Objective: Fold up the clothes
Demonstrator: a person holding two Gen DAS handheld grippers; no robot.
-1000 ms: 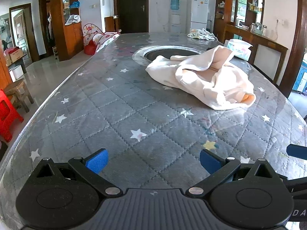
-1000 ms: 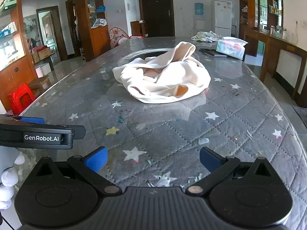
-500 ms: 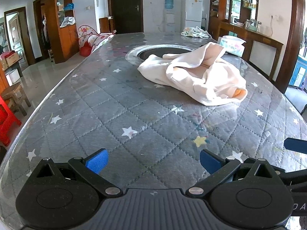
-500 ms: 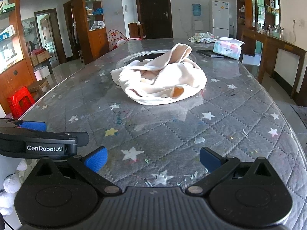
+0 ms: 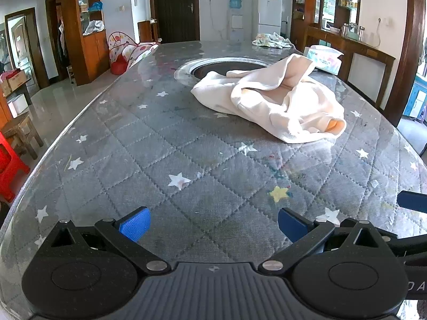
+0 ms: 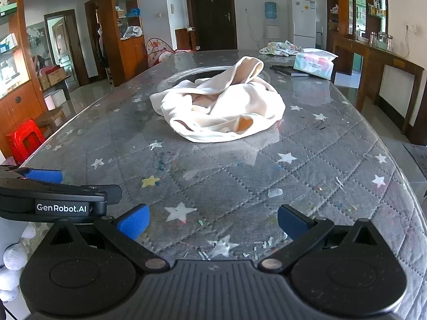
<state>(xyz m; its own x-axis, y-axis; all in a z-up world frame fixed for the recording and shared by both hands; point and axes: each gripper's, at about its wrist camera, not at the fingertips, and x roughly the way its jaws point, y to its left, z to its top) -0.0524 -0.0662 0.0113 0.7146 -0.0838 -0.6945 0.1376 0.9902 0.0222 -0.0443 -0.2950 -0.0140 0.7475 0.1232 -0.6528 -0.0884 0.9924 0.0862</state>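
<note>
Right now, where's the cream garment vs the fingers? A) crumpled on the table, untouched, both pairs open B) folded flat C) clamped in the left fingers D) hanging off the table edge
A: the cream garment lies crumpled on the table, far ahead of the open left gripper and right gripper.

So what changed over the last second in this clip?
Both views shifted slightly, so both hand-held grippers moved a little; nothing was grasped or released. The left hand-held gripper and right hand-held gripper stay open and empty. The cream garment lies crumpled as before on the table.
</note>
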